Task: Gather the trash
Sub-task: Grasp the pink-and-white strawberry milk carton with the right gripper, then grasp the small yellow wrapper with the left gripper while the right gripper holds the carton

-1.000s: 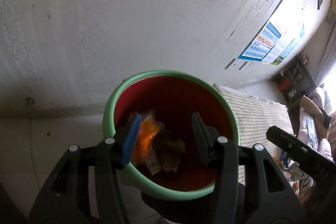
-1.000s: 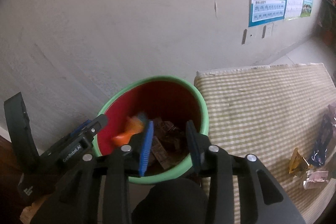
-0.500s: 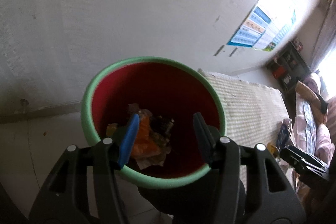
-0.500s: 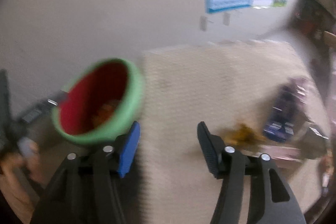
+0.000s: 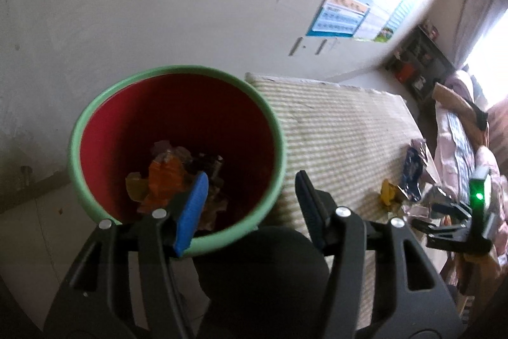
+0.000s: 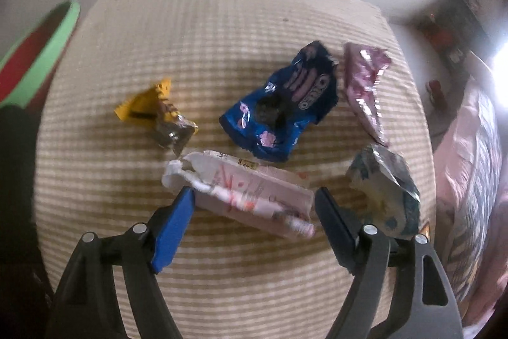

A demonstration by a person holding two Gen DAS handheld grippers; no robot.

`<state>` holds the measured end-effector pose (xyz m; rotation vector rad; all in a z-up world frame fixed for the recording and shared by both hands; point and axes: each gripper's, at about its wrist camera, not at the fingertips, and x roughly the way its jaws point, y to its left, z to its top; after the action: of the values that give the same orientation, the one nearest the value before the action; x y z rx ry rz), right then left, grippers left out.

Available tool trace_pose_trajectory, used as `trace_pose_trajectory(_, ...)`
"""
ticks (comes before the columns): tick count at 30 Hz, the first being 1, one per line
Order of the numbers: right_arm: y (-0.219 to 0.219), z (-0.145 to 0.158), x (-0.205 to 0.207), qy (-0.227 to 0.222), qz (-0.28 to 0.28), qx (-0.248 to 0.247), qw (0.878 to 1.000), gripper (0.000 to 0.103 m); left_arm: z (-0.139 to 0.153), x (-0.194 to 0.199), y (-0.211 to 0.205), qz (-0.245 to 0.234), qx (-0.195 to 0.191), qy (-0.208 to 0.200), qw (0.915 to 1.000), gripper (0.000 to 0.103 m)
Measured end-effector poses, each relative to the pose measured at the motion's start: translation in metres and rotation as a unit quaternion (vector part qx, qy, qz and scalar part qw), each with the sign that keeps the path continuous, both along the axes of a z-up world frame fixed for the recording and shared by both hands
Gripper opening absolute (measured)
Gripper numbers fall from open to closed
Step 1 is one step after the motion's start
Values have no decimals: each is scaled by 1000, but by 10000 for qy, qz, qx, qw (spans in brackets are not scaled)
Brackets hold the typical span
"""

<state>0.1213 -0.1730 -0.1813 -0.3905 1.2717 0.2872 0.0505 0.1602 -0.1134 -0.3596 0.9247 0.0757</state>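
A red bin with a green rim (image 5: pixel 177 72) holds orange and yellow wrappers (image 5: pixel 165 177). My left gripper (image 5: pixel 250 205) hangs open and empty over its near rim. My right gripper (image 6: pixel 254 212) is open just above a pink carton (image 6: pixel 250 189) on the checked table (image 6: pixel 222 21), one jaw on each side, not touching. Beyond lie a yellow wrapper (image 6: pixel 149 107), a blue Oreo packet (image 6: pixel 285 107), a pink foil wrapper (image 6: pixel 365 81) and a pale crumpled bag (image 6: pixel 387 183). The bin's rim shows at the left of the right wrist view (image 6: pixel 47 53).
The table stands against a white wall with posters (image 5: pixel 352 8). A shelf (image 5: pixel 419 59) and pink bedding (image 5: pixel 460 142) are at the right. My right gripper's body with a green light (image 5: pixel 476 196) shows beyond the table's wrappers in the left wrist view.
My right gripper swung from over the bin to the table and now hovers at the pink carton, jaws wider. My left gripper shifted slightly right, still over the bin.
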Motion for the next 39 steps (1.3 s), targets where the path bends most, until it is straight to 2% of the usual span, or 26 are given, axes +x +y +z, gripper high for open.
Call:
trace_pose_trajectory(2, -2, -5, -1, 62, 61, 52, 9999, 74, 2, 0, -7, -88, 53, 22, 9999, 55)
trace_pose_trajectory(5, 0, -5, -5, 34, 145, 154, 9998, 56, 3, 1, -20, -228, 158, 57, 9996, 55)
trace_pose_trajectory(7, 1, -2, -11, -65, 184, 68, 9998, 36, 3, 3, -30, -328, 210, 95, 9992, 55)
trace_pose_trajectory(8, 0, -1, -13, -84, 172, 56, 9998, 30, 2, 5, -35, -371, 219, 109, 9990, 55)
trace_pose_trajectory(9, -3, 1, -17, -78, 124, 140, 9998, 14, 2, 6, -42, -455, 224, 128, 9986, 55)
trace_pose_trajectory(10, -7, 2, -20, 24, 69, 366, 9993, 5, 2, 7, -48, -536, 227, 137, 9982, 55)
trace_pose_trajectory(13, -16, 6, -31, -82, -158, 550, 9983, 4, 3, 11, -72, -827, 251, 121, 9962, 55)
trace_pose_trajectory(16, -28, 13, -50, -74, -544, 1137, 9920, 3, 4, 16, -95, -1155, 273, 96, 9929, 55)
trace_pose_trajectory(20, -42, 15, -91, -29, -1209, 2054, 9712, 3, 0, 29, -131, -1607, 316, 70, 9865, 58)
trace_pose_trajectory(22, -45, 8, -109, 37, -1622, 2516, 9541, 3, -5, 39, -147, -1782, 354, 99, 9833, 58)
trace_pose_trajectory(24, -45, 4, -113, 72, -1806, 2708, 9455, 4, -12, 51, -164, -1970, 394, 188, 9794, 58)
trace_pose_trajectory(25, -41, 2, -120, 14, -1845, 2661, 9461, 4, -16, 59, -177, -2112, 398, 202, 9764, 58)
trace_pose_trajectory(27, -34, 13, -116, -90, -1728, 2555, 9512, 8, -21, 70, -196, -2320, 481, 269, 9712, 58)
trace_pose_trajectory(29, -31, 15, -115, -127, -1709, 2616, 9498, 14, -25, 77, -211, -2481, 514, 290, 9669, 58)
trace_pose_trajectory(31, -34, 13, -116, -159, -1765, 2596, 9493, 33, -30, 85, -228, -2641, 634, 284, 9620, 58)
trace_pose_trajectory(34, -46, 7, -117, -139, -1916, 2729, 9427, 39, -42, 97, -245, -2734, 814, 424, 9575, 57)
trace_pose_trajectory(37, -58, 4, -116, -106, -2089, 2940, 9326, 42, -55, 111, -252, -2688, 740, 708, 9578, 45)
trace_pose_trajectory(39, -64, 3, -115, -62, -2177, 3039, 9275, 44, -66, 118, -253, -2687, 628, 954, 9564, 24)
